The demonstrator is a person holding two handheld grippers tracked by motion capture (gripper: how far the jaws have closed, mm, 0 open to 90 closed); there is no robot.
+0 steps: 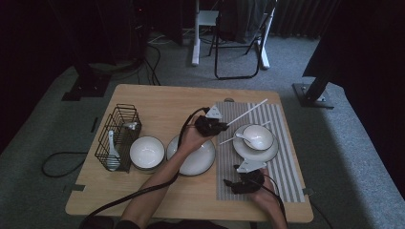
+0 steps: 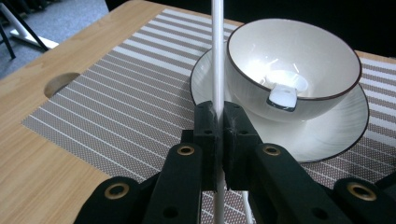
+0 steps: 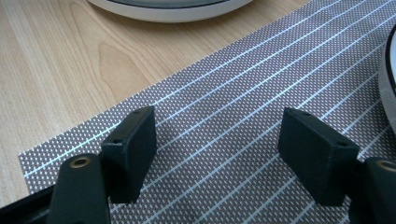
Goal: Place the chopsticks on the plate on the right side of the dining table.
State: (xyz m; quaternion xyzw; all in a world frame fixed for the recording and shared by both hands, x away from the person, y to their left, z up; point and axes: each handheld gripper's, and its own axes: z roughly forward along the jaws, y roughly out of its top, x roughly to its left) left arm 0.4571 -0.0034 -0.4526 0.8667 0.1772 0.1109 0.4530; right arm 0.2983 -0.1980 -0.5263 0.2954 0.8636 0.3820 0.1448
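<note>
White chopstick [image 2: 217,56] clamped in left gripper [image 2: 218,122], above striped placemat [image 2: 121,93] beside bowl [image 2: 299,60] on saucer [image 2: 327,135] | second chopstick [image 1: 229,140] already laid | right gripper [image 3: 217,154] wide open, idle near desk's front edge | placing remains

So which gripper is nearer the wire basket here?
Left. The left gripper sits mid-table, past two dishes from the wire basket; the right gripper rests on the striped mat, farther off.

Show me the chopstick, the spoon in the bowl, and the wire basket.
chopstick [image 2: 217,56], left gripper view, on its white shaft.
spoon [image 2: 283,97], left gripper view, on its handle end.
wire basket [image 1: 125,110], high view, on its rear rim.
</note>
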